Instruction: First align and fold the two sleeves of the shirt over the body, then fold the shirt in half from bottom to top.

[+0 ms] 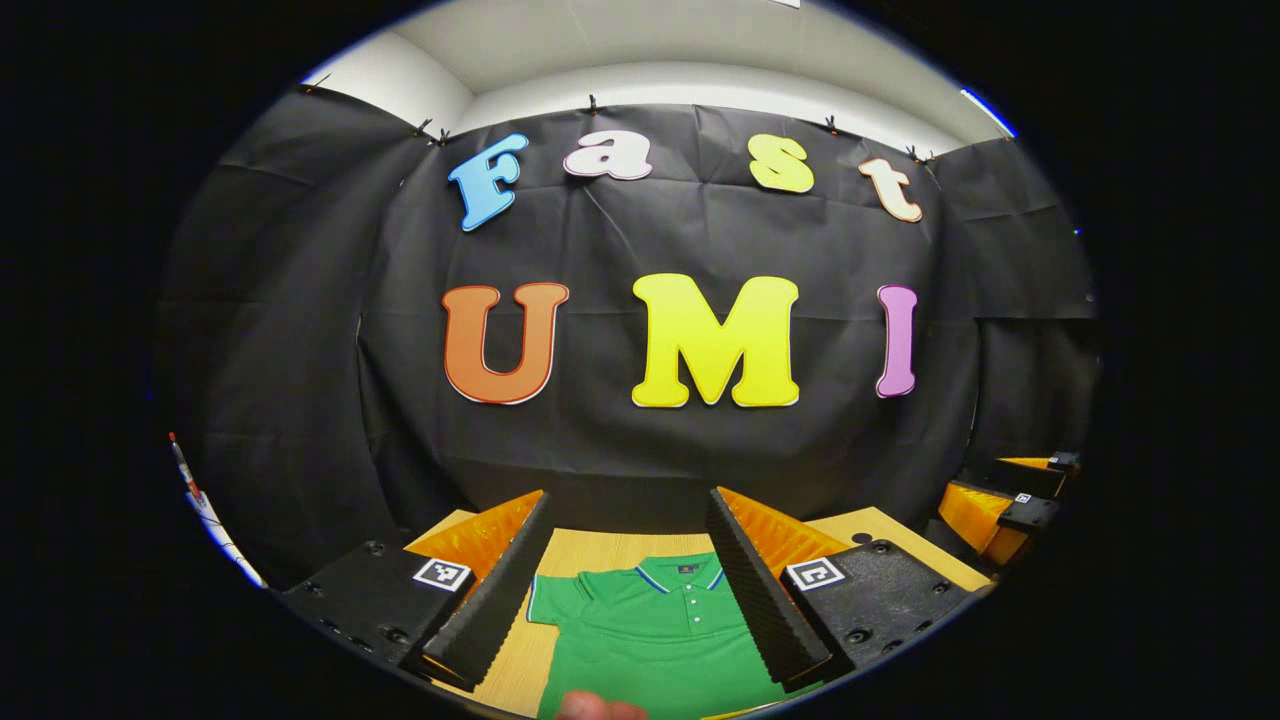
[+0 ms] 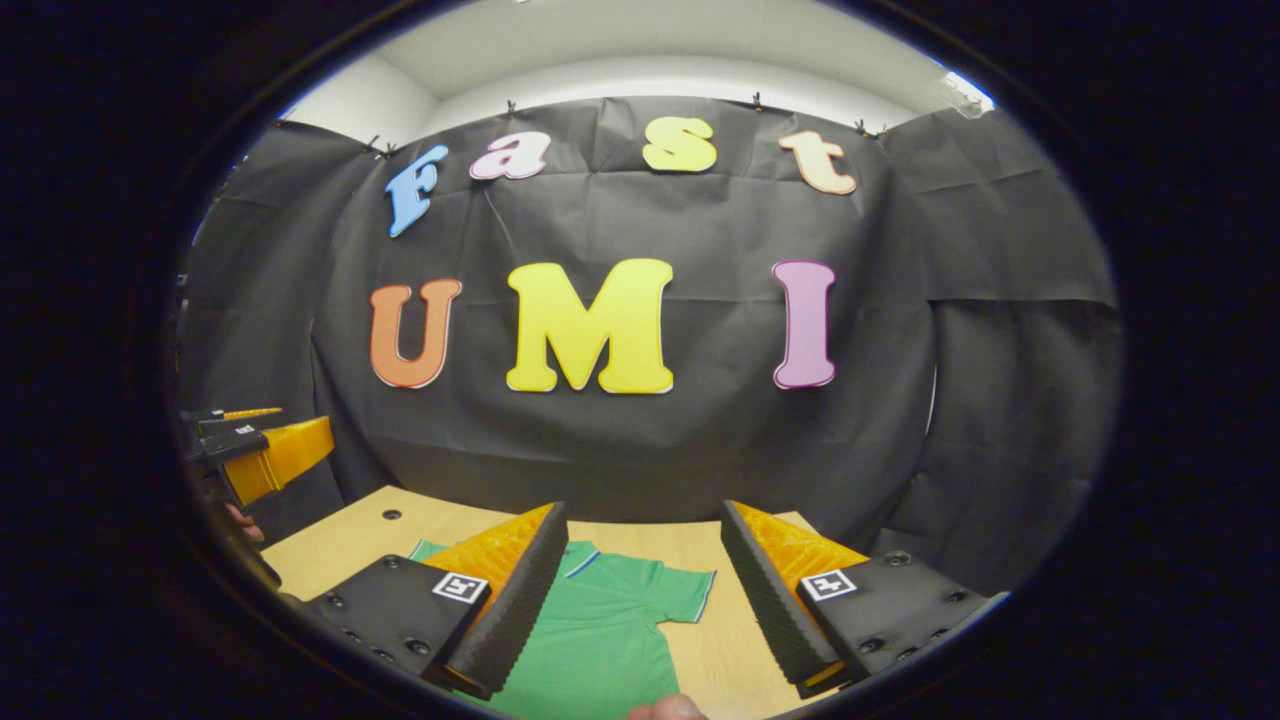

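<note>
A green polo shirt point(image 1: 650, 630) lies flat on the wooden table point(image 1: 590, 550), collar toward the far wall, one short sleeve spread out to the left. My left gripper point(image 1: 628, 575) hangs open above the shirt's collar and chest, nothing between its fingers. In the right gripper view the same shirt point(image 2: 605, 625) shows with a short sleeve point(image 2: 680, 590) spread out to the right. My right gripper point(image 2: 645, 585) is open above that side of the shirt and holds nothing. The left gripper point(image 2: 255, 450) also appears at that view's left edge.
The table's far edge point(image 2: 640, 525) meets the black cloth wall. Bare wood lies right of the shirt point(image 2: 730, 640). The right gripper point(image 1: 1000, 505) is at the right edge of the left gripper view. A fingertip point(image 1: 600, 708) pokes in at the bottom.
</note>
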